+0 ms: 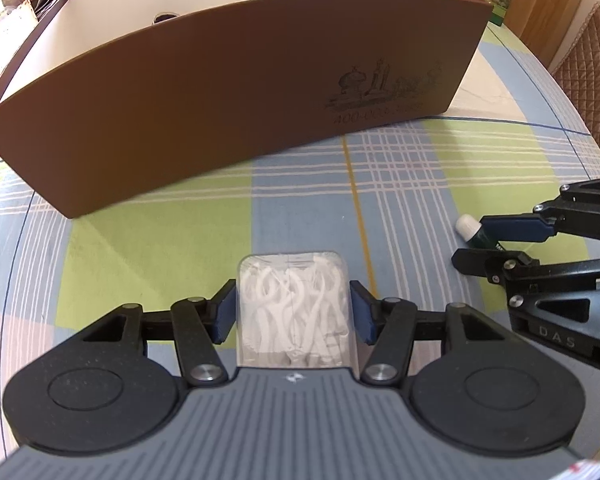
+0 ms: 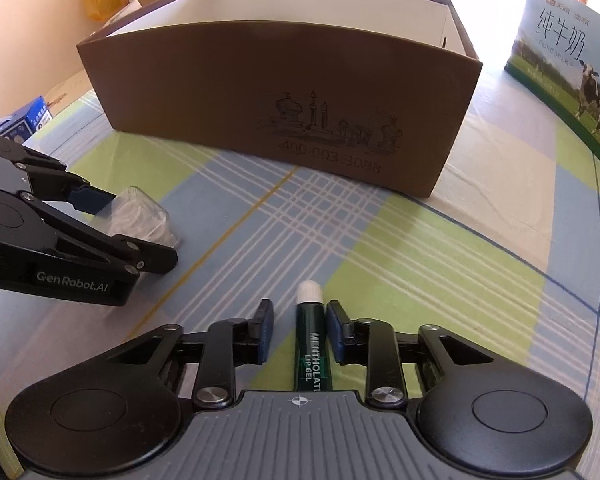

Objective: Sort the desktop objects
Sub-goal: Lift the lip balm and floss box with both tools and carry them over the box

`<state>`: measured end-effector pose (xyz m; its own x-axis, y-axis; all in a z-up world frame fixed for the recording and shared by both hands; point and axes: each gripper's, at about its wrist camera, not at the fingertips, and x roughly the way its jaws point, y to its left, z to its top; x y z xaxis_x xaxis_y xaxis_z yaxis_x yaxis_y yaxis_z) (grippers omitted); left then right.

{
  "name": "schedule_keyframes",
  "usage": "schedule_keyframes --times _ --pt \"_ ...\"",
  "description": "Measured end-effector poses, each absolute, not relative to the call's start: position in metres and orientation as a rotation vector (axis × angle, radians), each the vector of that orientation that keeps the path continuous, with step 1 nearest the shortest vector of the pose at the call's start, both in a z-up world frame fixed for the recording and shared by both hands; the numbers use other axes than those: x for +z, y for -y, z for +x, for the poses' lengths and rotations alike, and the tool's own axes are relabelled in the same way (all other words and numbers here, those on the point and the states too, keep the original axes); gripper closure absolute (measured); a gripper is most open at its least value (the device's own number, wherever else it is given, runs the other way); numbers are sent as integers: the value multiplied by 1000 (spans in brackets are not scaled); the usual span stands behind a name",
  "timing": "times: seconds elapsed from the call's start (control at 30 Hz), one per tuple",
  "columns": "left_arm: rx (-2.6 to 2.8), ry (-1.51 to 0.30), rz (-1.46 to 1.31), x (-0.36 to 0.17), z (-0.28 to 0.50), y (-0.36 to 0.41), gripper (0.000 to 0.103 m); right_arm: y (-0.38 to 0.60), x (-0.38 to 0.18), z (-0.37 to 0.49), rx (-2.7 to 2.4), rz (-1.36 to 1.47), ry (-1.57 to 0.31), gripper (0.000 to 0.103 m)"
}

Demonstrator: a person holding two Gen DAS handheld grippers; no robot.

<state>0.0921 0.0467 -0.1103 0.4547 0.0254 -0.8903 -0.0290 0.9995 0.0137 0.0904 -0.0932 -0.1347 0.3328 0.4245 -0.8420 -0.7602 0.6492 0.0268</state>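
Two grippers straddle small items on a checked worktop before a brown box.

The left gripper [image 1: 293,307] has its pads against both sides of a clear case of white floss picks [image 1: 294,308], which rests on the plaid cloth [image 1: 400,184]. The right gripper [image 2: 300,332] stands apart around a green lip gel tube [image 2: 310,344], white cap forward, one pad close beside it, the other clear. The open brown box [image 2: 220,84] sits just beyond; a milk carton [image 2: 568,68] stands at its right.
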Motion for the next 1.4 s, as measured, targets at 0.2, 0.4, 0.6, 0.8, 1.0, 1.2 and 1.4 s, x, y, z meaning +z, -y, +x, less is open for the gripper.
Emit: schedule_keyframes --times 0.2,0.4,0.6,0.8,1.0,1.2,1.4 --pt "35 -1098 -6 -111 88 -46 50 93 -133 85 797 -418 -949 90" --pt "41 -1099 -11 -108 78 -48 50 92 -131 77 797 -420 -952 90" --pt "46 -1103 -23 -103 65 -56 51 92 -129 67 810 -393 -976 90" --pt "49 -1074 -40 -94 52 -65 51 93 -122 58 834 -334 -984 91" --pt "50 -1027 -44 -77 45 -74 51 90 -106 55 845 -284 -939 91" --pt "47 -989 -54 -62 42 -82 51 87 -90 53 847 -243 -895 91" --pt "37 -952 -63 -47 37 -87 51 87 -77 51 849 -210 -869 91"
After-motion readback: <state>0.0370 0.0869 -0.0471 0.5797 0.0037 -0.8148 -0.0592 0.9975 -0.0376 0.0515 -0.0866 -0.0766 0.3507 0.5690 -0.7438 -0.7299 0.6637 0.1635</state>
